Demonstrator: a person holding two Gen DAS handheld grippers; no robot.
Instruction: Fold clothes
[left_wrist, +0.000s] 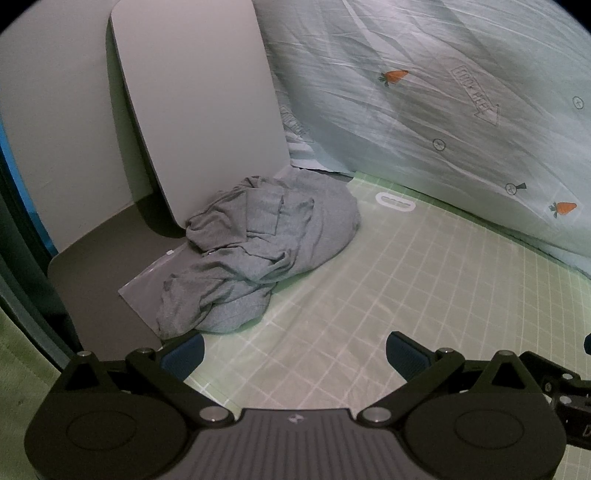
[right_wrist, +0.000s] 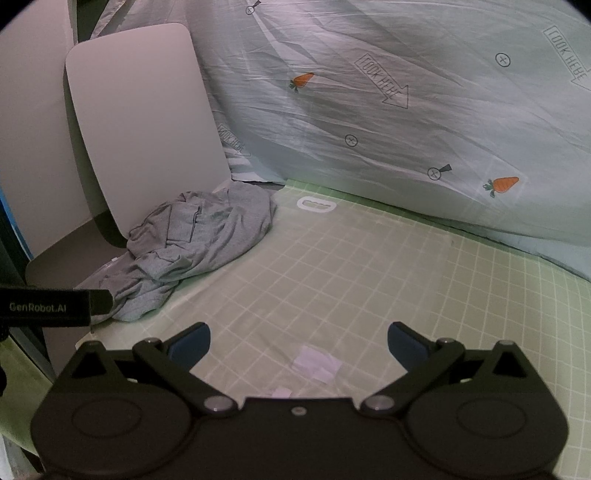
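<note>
Grey knit garment (left_wrist: 255, 251), crumpled heap on green grid mat (left_wrist: 369, 295): soft, light, limp; take by an outer edge. Left hand-held gripper (left_wrist: 293, 356) and right hand-held gripper (right_wrist: 299, 347) gape wide, empty.

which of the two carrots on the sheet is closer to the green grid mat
The lower right carrot, just above the green grid mat edge. The other carrot sits much higher up the sheet.

I am seeing a pale green grid mat (left_wrist: 388, 295) covering the surface. A crumpled grey garment (left_wrist: 255, 251) is lying on its far left corner, partly over a clear plastic bag (left_wrist: 147, 280). A white handle cut-out (right_wrist: 316, 204) is showing near the mat's far edge.
</note>
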